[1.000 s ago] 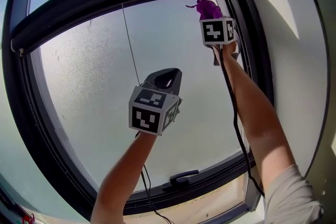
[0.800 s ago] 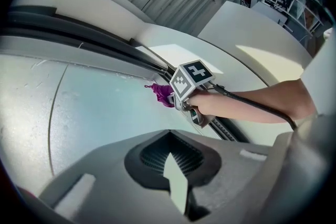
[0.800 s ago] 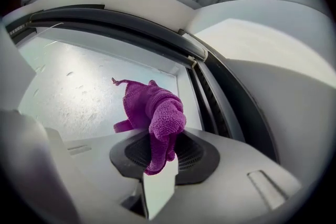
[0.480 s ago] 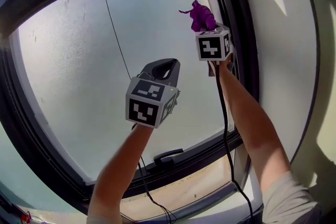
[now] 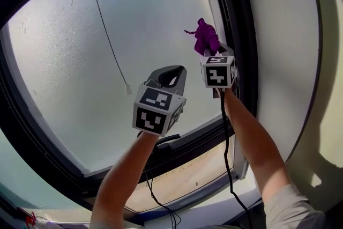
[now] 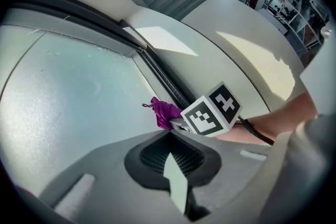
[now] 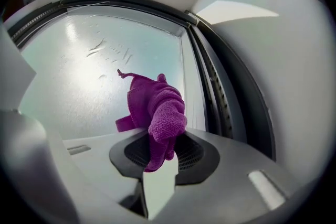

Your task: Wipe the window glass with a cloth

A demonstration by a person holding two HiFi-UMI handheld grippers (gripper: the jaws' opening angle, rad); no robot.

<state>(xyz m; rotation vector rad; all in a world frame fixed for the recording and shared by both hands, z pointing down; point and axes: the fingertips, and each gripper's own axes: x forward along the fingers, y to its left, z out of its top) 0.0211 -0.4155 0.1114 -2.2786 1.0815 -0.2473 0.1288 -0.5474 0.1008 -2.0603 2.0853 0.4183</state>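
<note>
The frosted window glass (image 5: pixel 80 61) fills most of the head view. A purple cloth (image 5: pixel 205 37) is bunched against the glass close to its right edge, and my right gripper (image 5: pixel 212 53) is shut on it. In the right gripper view the cloth (image 7: pixel 157 107) sticks out from between the jaws over the pane (image 7: pixel 89 71). My left gripper (image 5: pixel 170 75) is held in front of the middle of the glass, left of and slightly below the cloth, shut with nothing in it. The left gripper view shows the cloth (image 6: pixel 165 113) and the right gripper's marker cube (image 6: pixel 212 110).
A dark window frame (image 5: pixel 240 35) runs down just right of the cloth, beside a pale wall (image 5: pixel 284 61). A thin cord (image 5: pixel 107 35) hangs in front of the glass. A black handle (image 5: pixel 169 141) sits on the lower frame, above the sill (image 5: pixel 182 179). Cables trail from both grippers.
My right gripper has moved down along the glass's right edge with the cloth. The head view has shifted, so the top frame has left the picture. The left gripper stays shut.
</note>
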